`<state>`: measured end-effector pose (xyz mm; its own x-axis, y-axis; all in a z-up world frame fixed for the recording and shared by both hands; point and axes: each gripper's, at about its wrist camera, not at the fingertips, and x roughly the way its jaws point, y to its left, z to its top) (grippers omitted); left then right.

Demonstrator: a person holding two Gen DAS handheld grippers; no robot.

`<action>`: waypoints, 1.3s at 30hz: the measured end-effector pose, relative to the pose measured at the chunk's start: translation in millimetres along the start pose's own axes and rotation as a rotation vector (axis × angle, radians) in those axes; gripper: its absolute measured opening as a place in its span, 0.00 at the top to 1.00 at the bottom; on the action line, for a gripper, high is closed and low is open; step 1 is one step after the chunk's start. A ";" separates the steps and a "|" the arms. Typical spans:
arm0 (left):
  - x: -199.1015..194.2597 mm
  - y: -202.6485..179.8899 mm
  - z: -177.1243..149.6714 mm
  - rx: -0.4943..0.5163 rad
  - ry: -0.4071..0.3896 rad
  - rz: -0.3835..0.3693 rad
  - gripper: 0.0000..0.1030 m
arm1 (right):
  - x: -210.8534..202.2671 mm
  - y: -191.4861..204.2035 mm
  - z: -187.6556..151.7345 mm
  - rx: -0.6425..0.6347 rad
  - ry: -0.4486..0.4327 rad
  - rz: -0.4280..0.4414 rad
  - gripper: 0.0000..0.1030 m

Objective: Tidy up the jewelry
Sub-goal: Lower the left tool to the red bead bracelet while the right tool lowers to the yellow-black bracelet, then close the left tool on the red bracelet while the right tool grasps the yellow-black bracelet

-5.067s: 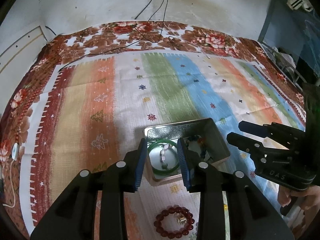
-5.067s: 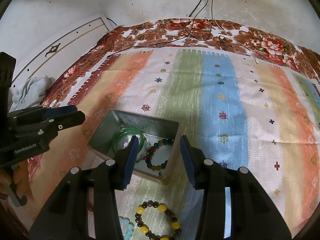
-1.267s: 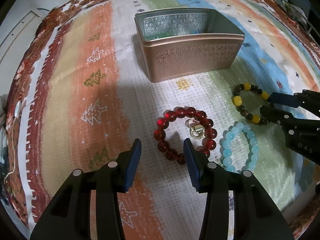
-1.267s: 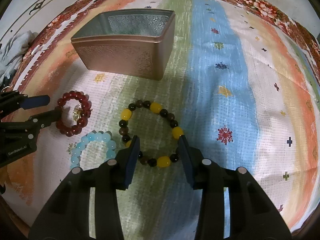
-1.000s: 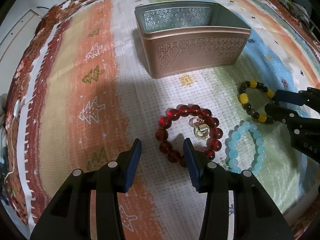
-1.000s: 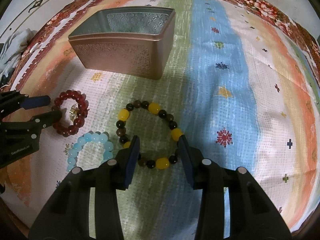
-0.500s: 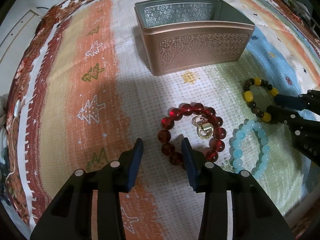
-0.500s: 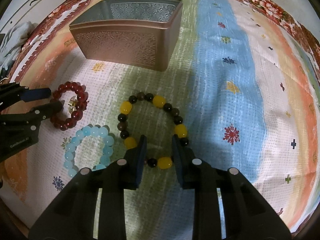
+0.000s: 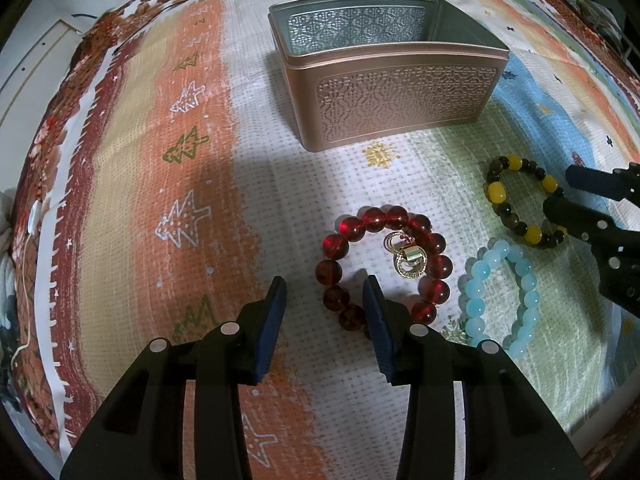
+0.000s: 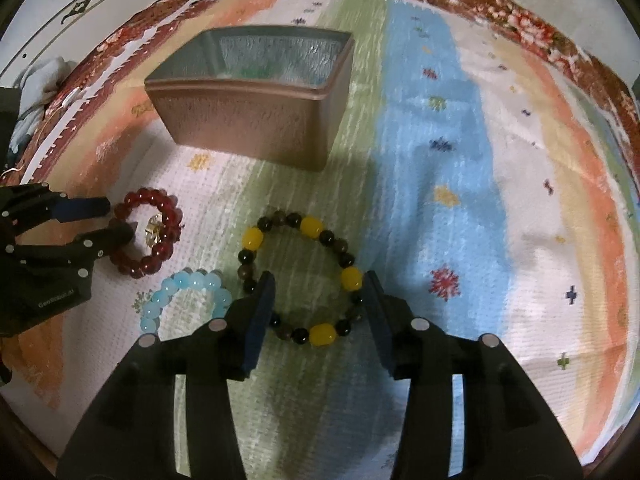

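Beside the tin (image 9: 400, 100), both wide claws straddle bracelet edges: left claw (image 9: 325, 300) red bracelet (image 9: 348, 314), right claw (image 10: 320, 300) yellow-bead bracelet (image 10: 322, 334).

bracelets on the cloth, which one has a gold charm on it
The red bead bracelet, nearest the left gripper; the light blue bracelet and yellow-and-dark bracelet are beads only.

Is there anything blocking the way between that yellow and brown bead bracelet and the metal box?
Nothing visible does. Bare striped cloth lies between the yellow and brown bracelet and the metal box, whose top is open. The open right gripper straddles the bracelet's near side.
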<state>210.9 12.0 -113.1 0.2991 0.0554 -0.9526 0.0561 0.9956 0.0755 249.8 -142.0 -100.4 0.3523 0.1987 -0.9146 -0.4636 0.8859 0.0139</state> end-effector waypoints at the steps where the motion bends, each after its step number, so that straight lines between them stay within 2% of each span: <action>1: 0.2 0.2 0.1 -0.001 0.000 -0.001 0.62 | -0.3 -1.2 -0.1 0.006 0.000 0.000 0.55; 29: 1.2 -0.5 0.5 0.003 0.001 0.000 0.62 | 21.0 -7.0 0.6 0.007 0.055 -0.034 0.55; 32: 1.7 -0.5 0.9 0.006 0.001 0.002 0.62 | 22.0 -5.9 0.7 0.000 0.057 -0.039 0.59; 39: 1.0 -4.8 0.2 0.027 -0.002 -0.006 0.72 | 21.5 -5.4 0.6 -0.002 0.061 -0.028 0.72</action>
<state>211.2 7.3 -114.3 0.3005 0.0494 -0.9525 0.0832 0.9935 0.0778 260.4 -142.2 -119.9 0.3151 0.1475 -0.9375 -0.4557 0.8900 -0.0132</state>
